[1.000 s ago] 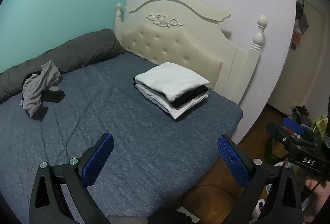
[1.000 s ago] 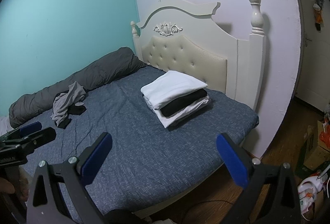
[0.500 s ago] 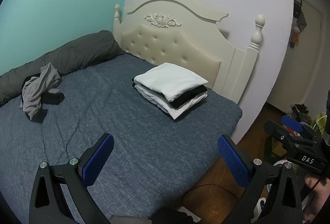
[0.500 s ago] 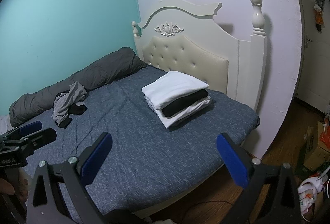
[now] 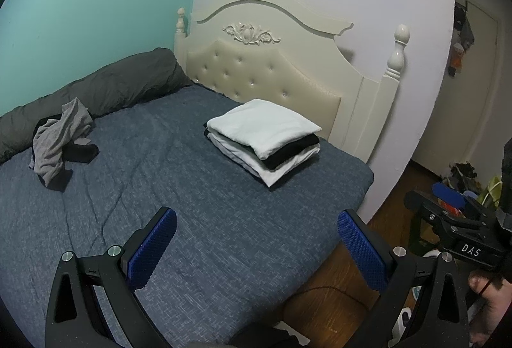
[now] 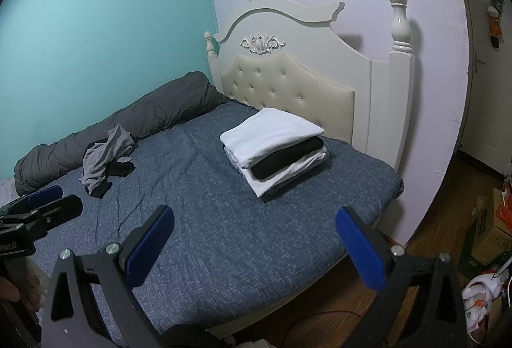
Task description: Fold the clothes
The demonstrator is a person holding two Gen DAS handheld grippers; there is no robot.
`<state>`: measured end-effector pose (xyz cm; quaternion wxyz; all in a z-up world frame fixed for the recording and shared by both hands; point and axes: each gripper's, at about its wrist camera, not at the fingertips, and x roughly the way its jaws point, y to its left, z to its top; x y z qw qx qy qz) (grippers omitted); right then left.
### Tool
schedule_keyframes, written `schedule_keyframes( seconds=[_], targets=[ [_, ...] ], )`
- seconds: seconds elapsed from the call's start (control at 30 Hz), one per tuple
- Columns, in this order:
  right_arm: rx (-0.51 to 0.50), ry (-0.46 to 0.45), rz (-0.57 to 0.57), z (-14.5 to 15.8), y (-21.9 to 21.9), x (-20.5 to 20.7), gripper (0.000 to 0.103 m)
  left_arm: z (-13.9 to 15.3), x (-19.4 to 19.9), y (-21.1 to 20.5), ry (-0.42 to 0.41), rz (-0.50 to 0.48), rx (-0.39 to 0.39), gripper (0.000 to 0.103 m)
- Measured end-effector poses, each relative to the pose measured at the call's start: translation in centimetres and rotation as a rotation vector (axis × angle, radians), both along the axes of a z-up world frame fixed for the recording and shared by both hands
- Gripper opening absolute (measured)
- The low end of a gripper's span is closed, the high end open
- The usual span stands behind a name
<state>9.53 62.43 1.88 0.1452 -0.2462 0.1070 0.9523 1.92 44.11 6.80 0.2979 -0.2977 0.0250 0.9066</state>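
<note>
Both claws gape wide, empty, above the bed [image 5: 224, 220]: left claw [image 5: 256, 247], right claw [image 6: 254, 247] marked "DAS". Folded stack [image 5: 264, 140] at one o'clock, crumpled grey garment [image 5: 59, 136] at ten.

folded stack [image 5: 264, 138] [image 6: 275, 144]: white-black-white, near headboard | grey garment [image 5: 59, 140] [image 6: 105, 154]: crumpled, beside rolled duvet

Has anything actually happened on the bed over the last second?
Barely. Both cameras drifted slightly; nothing was picked up or let go. The left gripper and right gripper stay open and empty; the folded stack and crumpled grey garment lie where they were.
</note>
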Motion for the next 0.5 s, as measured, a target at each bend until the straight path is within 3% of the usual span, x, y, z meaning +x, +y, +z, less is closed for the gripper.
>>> schedule_keyframes(
  seconds=[0.5],
  targets=[
    [0.011,0.008,-0.017,0.19,0.05,0.17,0.102,-0.02,0.21,-0.18,0.008,0.006,0.004,0.103]
  ],
)
